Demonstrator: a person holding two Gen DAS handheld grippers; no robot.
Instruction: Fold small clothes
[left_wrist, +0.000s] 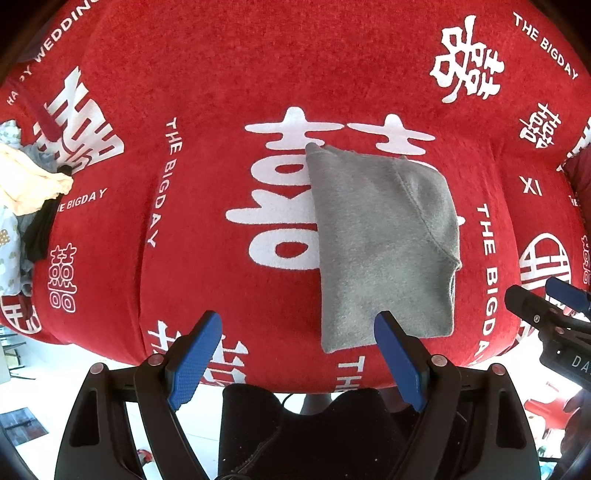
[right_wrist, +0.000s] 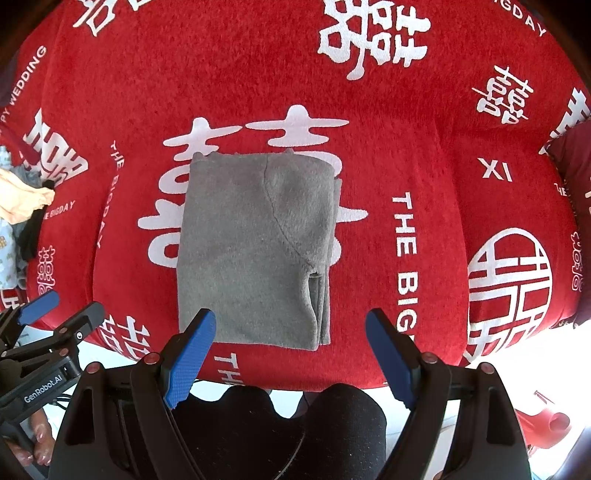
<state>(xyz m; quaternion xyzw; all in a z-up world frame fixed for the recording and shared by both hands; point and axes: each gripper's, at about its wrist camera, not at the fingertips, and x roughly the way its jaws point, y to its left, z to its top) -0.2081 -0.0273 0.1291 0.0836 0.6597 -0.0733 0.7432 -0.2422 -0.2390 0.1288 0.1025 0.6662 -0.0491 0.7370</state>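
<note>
We see a fuzzy grey garment folded into a rectangle on the red plush cloth; our left gripper and right gripper hang with jaws spread, empty.

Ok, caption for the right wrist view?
Open right gripper above folded grey garment on red wedding-print cloth.
</note>
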